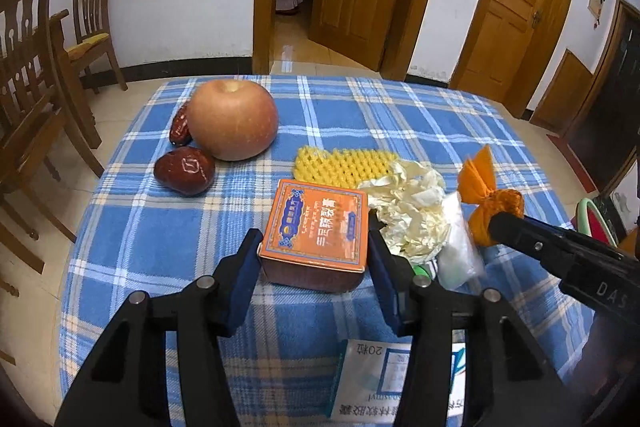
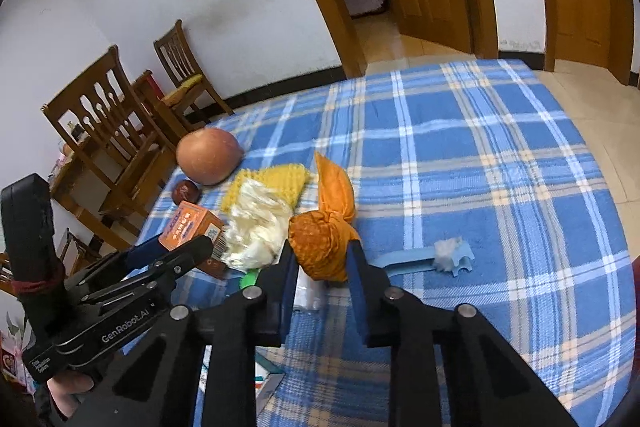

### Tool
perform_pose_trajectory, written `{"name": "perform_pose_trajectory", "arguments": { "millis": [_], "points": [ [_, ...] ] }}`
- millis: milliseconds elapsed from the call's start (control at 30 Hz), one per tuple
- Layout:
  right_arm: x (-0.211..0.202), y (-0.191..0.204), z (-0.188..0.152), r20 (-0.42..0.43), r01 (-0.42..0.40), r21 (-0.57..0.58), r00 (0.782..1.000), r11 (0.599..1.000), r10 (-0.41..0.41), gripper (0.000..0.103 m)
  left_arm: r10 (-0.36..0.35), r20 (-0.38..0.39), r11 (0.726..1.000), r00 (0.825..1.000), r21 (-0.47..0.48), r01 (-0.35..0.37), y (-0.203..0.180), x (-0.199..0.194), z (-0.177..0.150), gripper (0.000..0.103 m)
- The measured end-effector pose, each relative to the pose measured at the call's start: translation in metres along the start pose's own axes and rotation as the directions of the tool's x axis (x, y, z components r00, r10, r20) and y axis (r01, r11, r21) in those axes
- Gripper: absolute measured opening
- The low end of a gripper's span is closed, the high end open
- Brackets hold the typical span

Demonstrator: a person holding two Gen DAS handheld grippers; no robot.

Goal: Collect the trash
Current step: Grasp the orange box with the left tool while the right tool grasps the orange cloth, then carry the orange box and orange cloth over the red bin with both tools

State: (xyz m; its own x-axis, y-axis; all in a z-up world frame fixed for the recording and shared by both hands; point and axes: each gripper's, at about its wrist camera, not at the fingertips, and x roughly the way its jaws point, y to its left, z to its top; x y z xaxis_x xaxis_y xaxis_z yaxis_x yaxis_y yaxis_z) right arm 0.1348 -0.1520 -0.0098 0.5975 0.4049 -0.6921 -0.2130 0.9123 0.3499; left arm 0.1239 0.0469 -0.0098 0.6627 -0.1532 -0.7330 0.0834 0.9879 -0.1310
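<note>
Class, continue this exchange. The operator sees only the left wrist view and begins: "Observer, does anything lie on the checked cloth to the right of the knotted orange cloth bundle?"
Observer: Yes. A light blue plastic handled tool lies flat on the blue checked tablecloth, apart from the knotted orange cloth bundle.
Operator: Is anything on it?
Observer: A white fluffy tuft sits at its head end.
Operator: I see only one finger of the right gripper. Where is the other?
Observer: The right gripper has one finger on each side of the bundle, both pressing it.
</note>
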Motion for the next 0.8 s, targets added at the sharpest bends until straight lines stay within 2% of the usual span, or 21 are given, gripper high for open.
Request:
{"name": "perform_pose_trajectory", "arguments": {
  "millis": [433, 800],
  "points": [
    [-0.063, 0.007, -0.011, 0.116, -0.024, -0.016, 0.993, 1.0, 0.025, 0.026, -0.055, 0.045, 0.998, 0.997, -0.014, 0.056, -0.015, -0.045, -0.003, 0.053],
    [-0.12, -0.017, -0.032, 0.189, 0.013, 0.036, 0.982, 0.999, -0.019, 0.026, -0.126, 0.071, 0.992, 0.989, 0.026, 0.125, -0.056, -0.075, -0.007, 0.053]
  ]
}}
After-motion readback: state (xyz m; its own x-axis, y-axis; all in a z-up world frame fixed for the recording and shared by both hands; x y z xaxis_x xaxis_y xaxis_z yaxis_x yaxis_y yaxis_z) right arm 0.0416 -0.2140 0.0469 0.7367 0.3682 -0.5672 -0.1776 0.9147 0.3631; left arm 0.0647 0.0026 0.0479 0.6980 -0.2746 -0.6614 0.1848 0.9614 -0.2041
